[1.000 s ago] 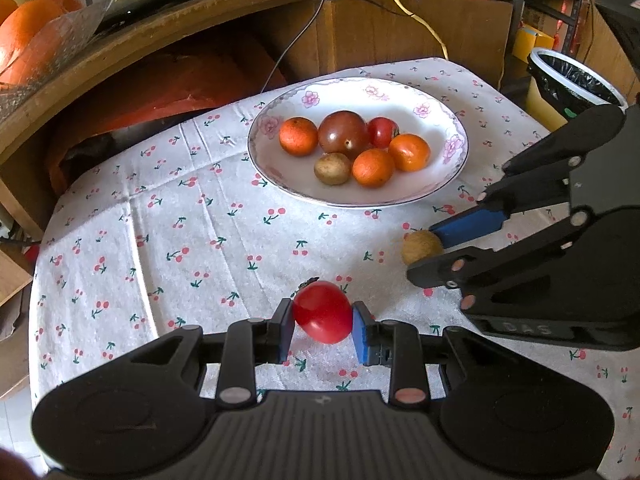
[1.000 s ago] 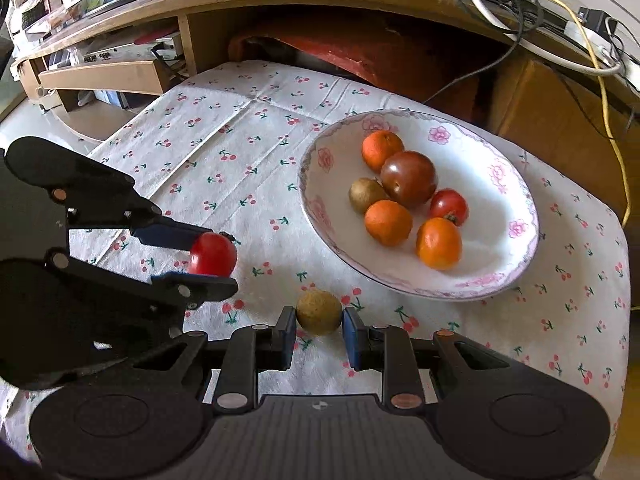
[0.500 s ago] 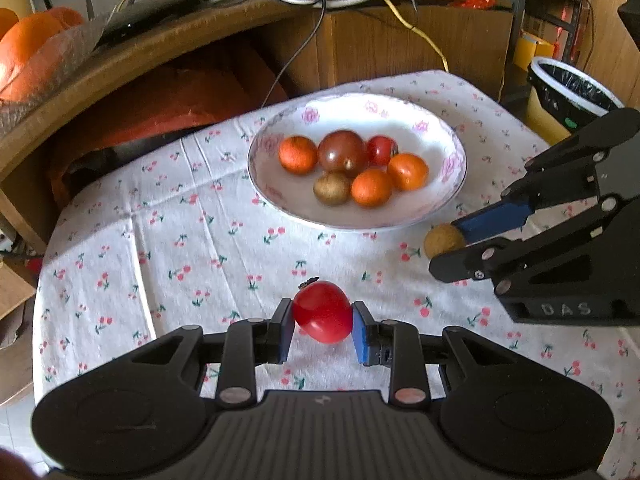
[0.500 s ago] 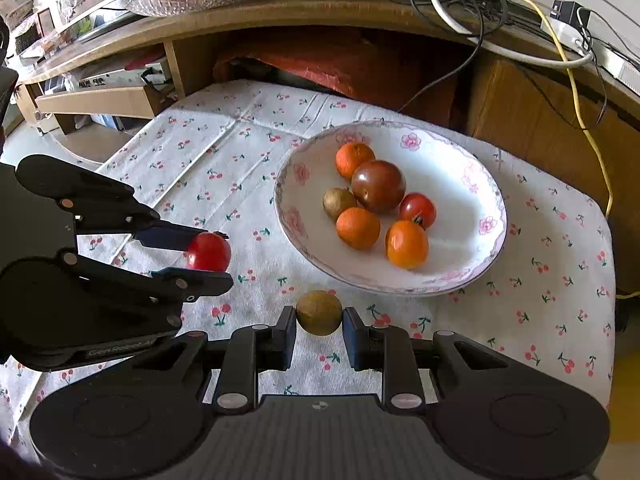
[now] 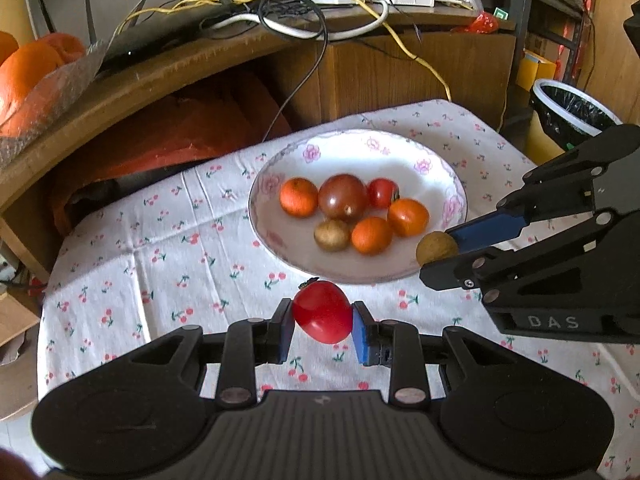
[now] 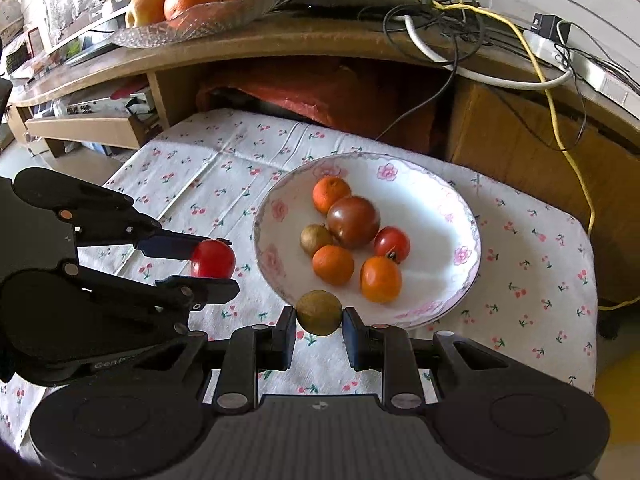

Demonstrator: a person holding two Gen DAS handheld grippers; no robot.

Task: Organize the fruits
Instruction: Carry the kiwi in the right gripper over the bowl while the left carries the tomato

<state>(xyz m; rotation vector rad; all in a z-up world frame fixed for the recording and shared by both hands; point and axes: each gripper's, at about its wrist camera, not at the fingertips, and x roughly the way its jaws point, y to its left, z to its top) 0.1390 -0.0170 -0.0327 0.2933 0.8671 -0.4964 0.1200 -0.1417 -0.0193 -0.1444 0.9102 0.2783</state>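
A cherry-print cloth covers the table (image 5: 132, 264), with a flowered plate (image 5: 454, 204) of fruit on it. Your left hand-held gripper (image 5: 322, 325) clamps a red tomato (image 5: 322, 311) before the plate; your right hand-held gripper (image 6: 319, 328) grips a brown fruit (image 6: 319, 312) at its near rim.

The near rim of the plate (image 6: 472, 240) disappears behind the brown fruit (image 6: 319, 312) at the bottom centre of the right wrist view. In the left wrist view, the oranges (image 5: 28, 72) at the upper left are cut off by the frame edge. The bin (image 5: 568, 108) at the right is partly hidden behind the right claw (image 5: 444, 258). The plate's flower pattern is blurred.
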